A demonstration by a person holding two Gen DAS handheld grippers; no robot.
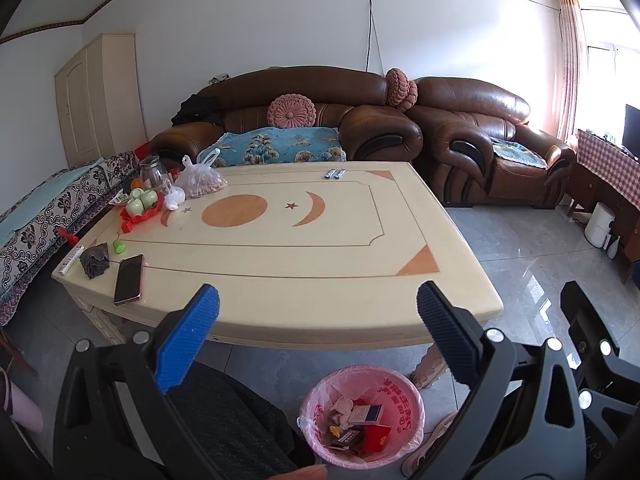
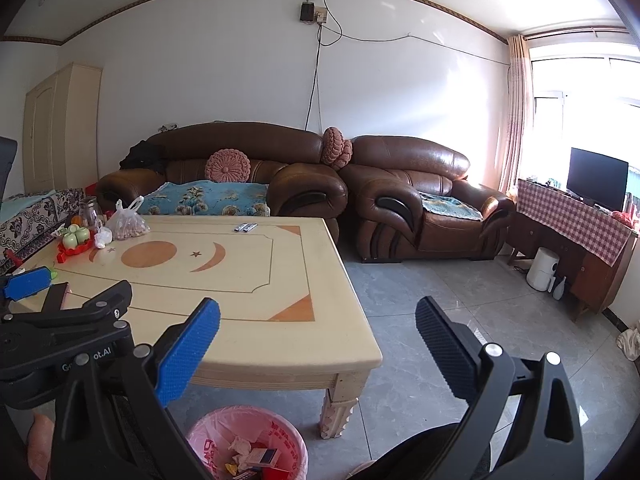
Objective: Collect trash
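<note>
Table [image 1: 280, 264] seemingly cleared; tools [image 1: 318, 320] empty.

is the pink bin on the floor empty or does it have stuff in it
Partly filled. The bin holds crumpled paper, small boxes and wrappers, well below its rim.

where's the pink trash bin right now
The pink plastic-lined trash bin sits on the grey tiled floor just in front of the cream coffee table's near edge, low in both wrist views, already holding scraps.
</note>
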